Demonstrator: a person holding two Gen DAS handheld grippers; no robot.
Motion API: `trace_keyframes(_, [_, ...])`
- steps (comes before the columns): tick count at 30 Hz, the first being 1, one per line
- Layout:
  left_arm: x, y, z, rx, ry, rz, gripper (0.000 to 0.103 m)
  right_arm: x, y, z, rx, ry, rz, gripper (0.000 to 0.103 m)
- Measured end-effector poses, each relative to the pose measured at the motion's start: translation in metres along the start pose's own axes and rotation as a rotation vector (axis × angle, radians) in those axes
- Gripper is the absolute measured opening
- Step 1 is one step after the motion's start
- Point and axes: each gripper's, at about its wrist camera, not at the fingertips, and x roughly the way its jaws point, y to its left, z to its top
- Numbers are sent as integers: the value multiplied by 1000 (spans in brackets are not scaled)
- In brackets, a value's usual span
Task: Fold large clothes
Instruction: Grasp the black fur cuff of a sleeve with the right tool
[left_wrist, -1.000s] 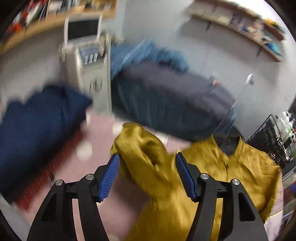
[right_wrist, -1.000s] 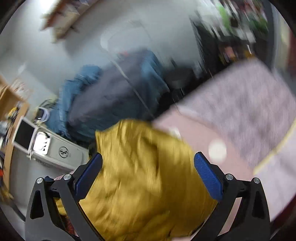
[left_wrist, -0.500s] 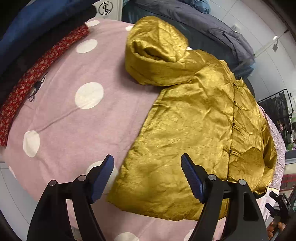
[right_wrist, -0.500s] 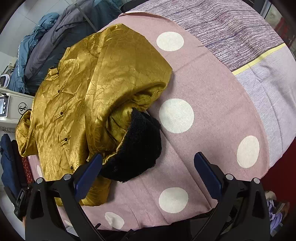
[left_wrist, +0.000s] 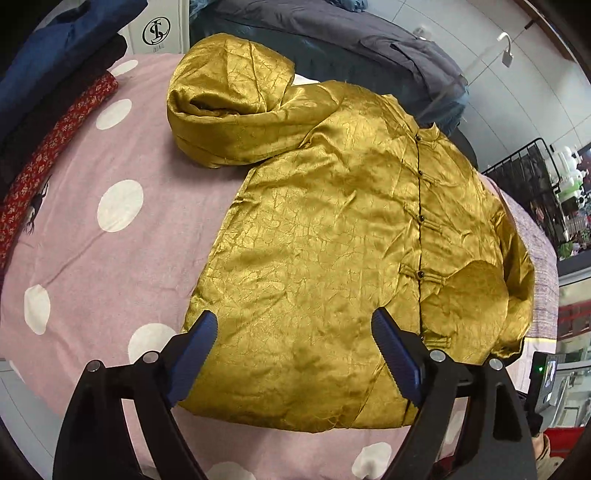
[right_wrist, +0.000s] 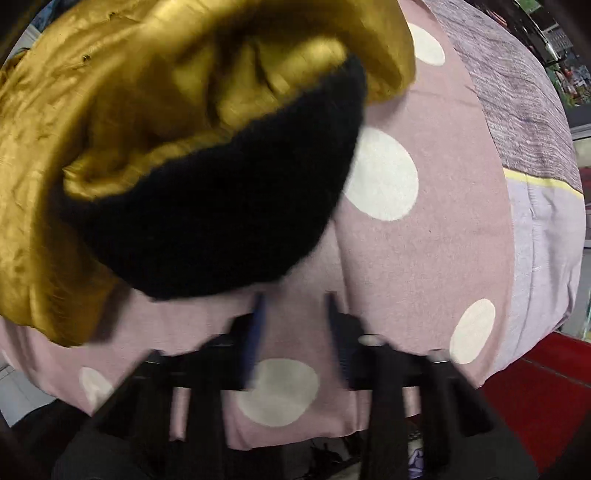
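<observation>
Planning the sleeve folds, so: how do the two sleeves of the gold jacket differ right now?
The far sleeve lies bunched beside the jacket, only gold satin showing; the near sleeve is folded onto the body with its black fleecy cuff turned out. The right gripper is near that cuff; the left gripper is at the hem. Both sleeves are crumpled.

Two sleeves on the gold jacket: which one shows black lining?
The sleeve by the right gripper: its cuff is turned out, black fleece showing. The other sleeve, bunched at the far end, shows only gold.
</observation>
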Motion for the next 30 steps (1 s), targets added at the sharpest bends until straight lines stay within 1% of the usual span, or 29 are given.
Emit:
trace_keyframes(2, [-1, -1, -3, 15, -3, 16, 83, -1, -16, -1, 58, -13, 35, 5])
trace_keyframes(4, [-3, -1, -5, 24, -7, 23, 83, -10, -34, 1, 109, -51, 46, 1])
trace_keyframes(7, [-3, -1, -7, 19, 0, 22, 83, -34, -64, 7, 183, -134, 68, 0])
trace_keyframes(9, [-3, -3, -9, 22, 4, 20, 83, -54, -92, 13, 257, -191, 90, 0])
trace_keyframes(11, [-5, -6, -11, 36, 3, 22, 83, -77, -131, 19, 350, -260, 111, 0])
trace_keyframes(13, [-5, -9, -13, 55, 5, 30, 83, -95, -169, 24, 432, -304, 103, 0])
trace_keyframes(15, [-5, -11, -14, 61, 7, 33, 83, -104, -196, 27, 484, -328, 109, 1])
trace_keyframes(16, [-4, -11, -15, 59, 8, 33, 83, -106, -209, 32, 495, -336, 131, 1])
trace_keyframes(18, [-3, -11, -16, 52, 12, 33, 83, -102, -219, 37, 486, -307, 215, 3])
trace_keyframes(19, [-3, -11, -17, 49, 12, 33, 83, -96, -216, 38, 481, -286, 260, 12])
trace_keyframes(20, [-4, -10, -17, 45, 12, 34, 83, -91, -207, 39, 469, -269, 299, 40])
trace_keyframes(22, [-5, -10, -19, 38, 12, 36, 83, -79, -173, 34, 420, -255, 347, 85])
trace_keyframes(23, [-5, -9, -19, 34, 13, 39, 83, -75, -149, 26, 379, -260, 376, 85])
trace_keyframes(24, [-5, -9, -19, 32, 13, 42, 83, -68, -127, 23, 331, -245, 402, 85])
trace_keyframes(26, [-6, -8, -20, 30, 15, 47, 83, -49, -88, 21, 260, -173, 473, 85])
trace_keyframes(28, [-6, -8, -21, 31, 21, 54, 83, -27, -62, 18, 266, -105, 530, 85])
trace_keyframes(29, [-6, -8, -22, 33, 25, 57, 84, -19, -57, 16, 286, -85, 555, 85])
trace_keyframes(30, [-5, -9, -23, 37, 30, 60, 84, -8, -51, 15, 320, -54, 601, 85])
